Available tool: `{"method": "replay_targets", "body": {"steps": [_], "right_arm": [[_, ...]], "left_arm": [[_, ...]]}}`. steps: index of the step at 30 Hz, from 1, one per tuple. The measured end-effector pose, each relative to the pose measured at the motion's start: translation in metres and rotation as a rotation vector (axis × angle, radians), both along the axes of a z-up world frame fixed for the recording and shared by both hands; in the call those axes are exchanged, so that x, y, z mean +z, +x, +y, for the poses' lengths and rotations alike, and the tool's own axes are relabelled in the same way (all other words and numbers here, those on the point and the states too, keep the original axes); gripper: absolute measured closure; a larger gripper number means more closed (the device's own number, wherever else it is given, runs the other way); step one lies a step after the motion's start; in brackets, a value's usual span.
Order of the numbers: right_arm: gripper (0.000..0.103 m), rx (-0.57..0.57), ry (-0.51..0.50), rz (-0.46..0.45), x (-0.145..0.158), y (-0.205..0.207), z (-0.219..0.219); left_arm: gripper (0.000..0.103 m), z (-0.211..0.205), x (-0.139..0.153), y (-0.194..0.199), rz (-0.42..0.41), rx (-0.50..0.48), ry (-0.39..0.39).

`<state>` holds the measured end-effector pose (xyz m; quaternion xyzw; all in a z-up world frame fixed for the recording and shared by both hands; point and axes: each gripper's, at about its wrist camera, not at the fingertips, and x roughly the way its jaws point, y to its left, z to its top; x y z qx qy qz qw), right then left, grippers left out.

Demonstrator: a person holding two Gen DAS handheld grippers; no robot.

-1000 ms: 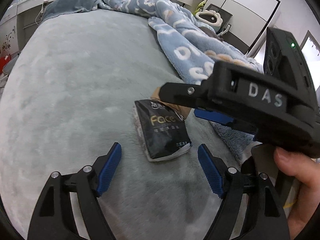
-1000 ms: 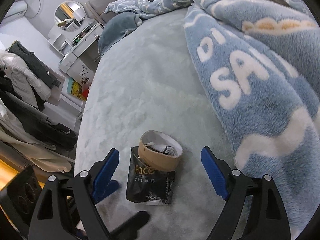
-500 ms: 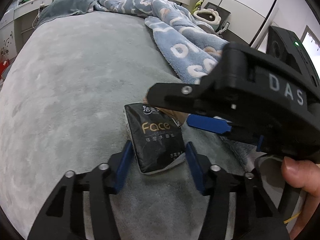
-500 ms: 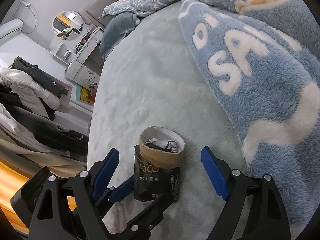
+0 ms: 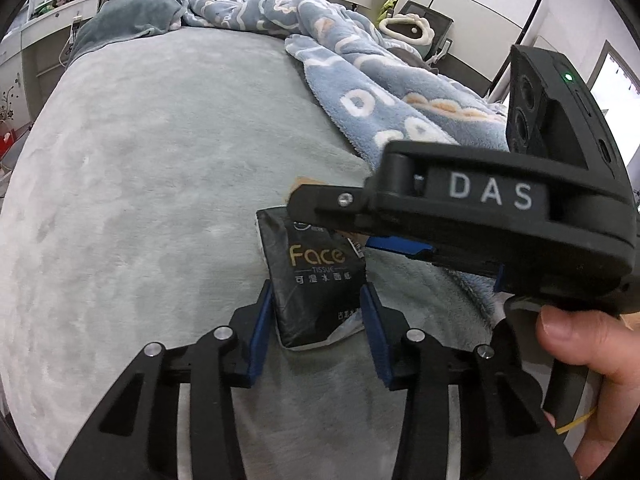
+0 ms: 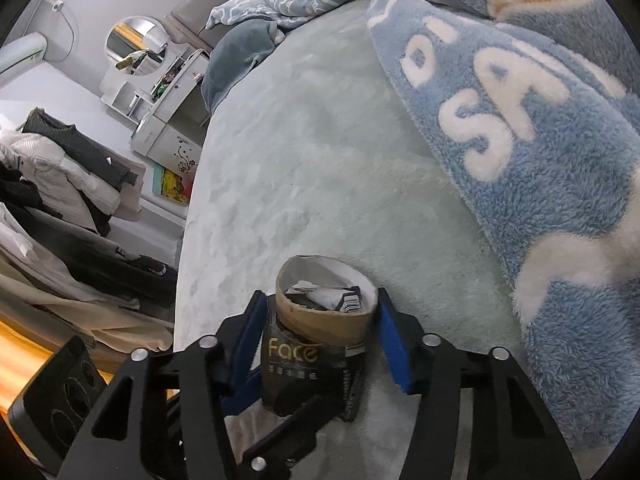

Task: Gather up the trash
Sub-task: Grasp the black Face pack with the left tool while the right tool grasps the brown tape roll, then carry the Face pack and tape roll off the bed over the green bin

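Observation:
A black "Face" tissue pack lies on the grey-green bed cover. My left gripper has its blue pads pressed on the pack's two long sides, and its jaws are still closing. A brown paper cup with crumpled scraps inside rests on the pack's far end. My right gripper straddles the cup with its jaws closing. Its right pad touches the rim and its left pad stands a sliver off. In the left wrist view the right gripper's body hides nearly all of the cup.
A fluffy blue blanket is bunched along the right of the bed, close to the cup. A grey pillow lies at the head. Clothes and a white dresser stand beyond the bed's left edge. A hand holds the right gripper.
Both grippers' jaws have narrowed from wide open. The left pads came in onto the tissue pack's sides; the right pads came in around the paper cup. Neither object has shifted.

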<state>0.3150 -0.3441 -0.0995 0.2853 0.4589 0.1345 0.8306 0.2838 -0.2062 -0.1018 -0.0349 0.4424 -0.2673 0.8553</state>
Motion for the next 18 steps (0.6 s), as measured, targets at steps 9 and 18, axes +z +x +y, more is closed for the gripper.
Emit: {"method": "replay_targets", "body": {"steps": [9,18], "right_arm": [[0.054,0.012,-0.027,-0.032,0.008,0.002,0.009],[0.054,0.025,-0.010,-0.061,0.015,0.009,0.025]], "left_arm": [[0.062,0.016,0.009,0.003,-0.011,-0.004,-0.003],[0.062,0.052,0.018,0.002,-0.027,0.022,0.045]]}}
